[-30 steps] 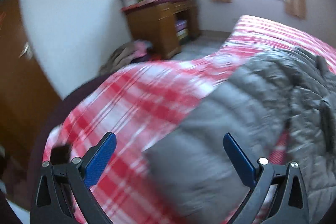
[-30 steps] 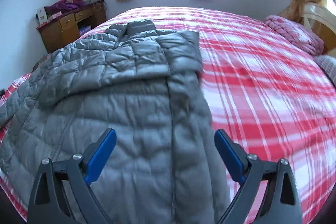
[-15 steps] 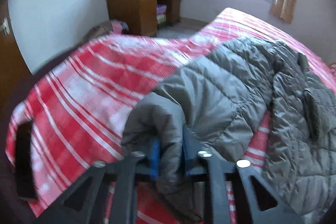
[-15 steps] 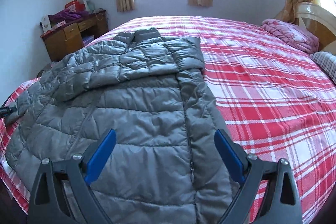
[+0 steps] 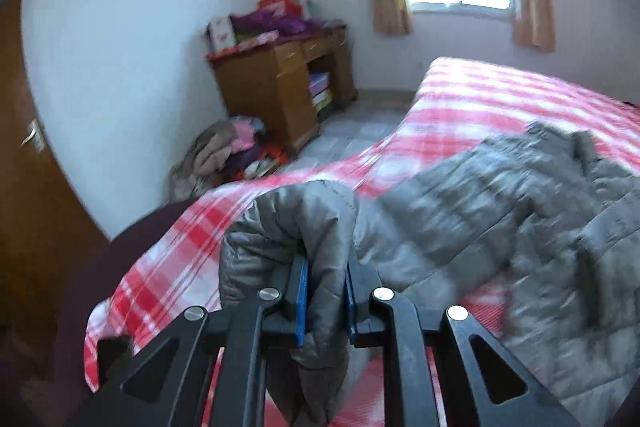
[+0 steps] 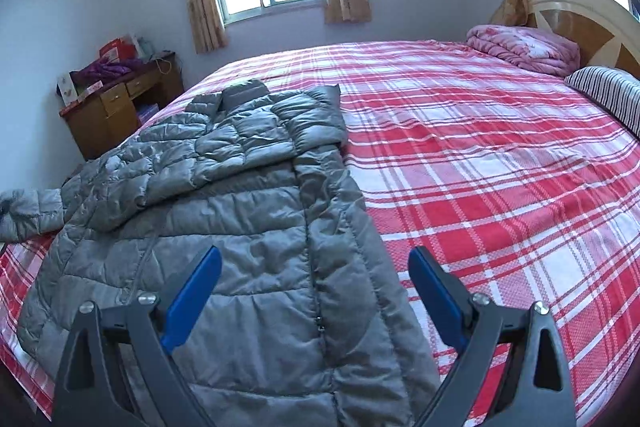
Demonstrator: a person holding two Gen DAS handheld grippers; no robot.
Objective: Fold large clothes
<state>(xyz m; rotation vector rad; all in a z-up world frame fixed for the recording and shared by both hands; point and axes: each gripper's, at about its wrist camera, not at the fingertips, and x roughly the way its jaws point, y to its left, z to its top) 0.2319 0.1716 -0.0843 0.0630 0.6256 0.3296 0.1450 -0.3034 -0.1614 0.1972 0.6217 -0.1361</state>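
A grey quilted puffer jacket [image 6: 248, 211] lies front-up on the red plaid bed [image 6: 480, 163], one sleeve folded across its chest. My left gripper [image 5: 326, 291] is shut on the cuff of the other sleeve [image 5: 296, 227] and holds it lifted above the bed's left edge; the rest of the jacket [image 5: 500, 211] trails right. That sleeve end shows at the far left of the right wrist view [image 6: 28, 211]. My right gripper [image 6: 314, 291] is open and empty, hovering over the jacket's lower hem.
A wooden desk [image 5: 280, 87] piled with things stands by the wall under the window. A heap of clothes [image 5: 224, 155] lies on the floor beside it. A pink folded quilt [image 6: 524, 47] and striped pillow [image 6: 608, 95] lie at the headboard. A brown door [image 5: 28, 187] stands left.
My left gripper closed on the sleeve cuff and has lifted it off the bed. My right gripper stayed open and drew back a little above the hem.
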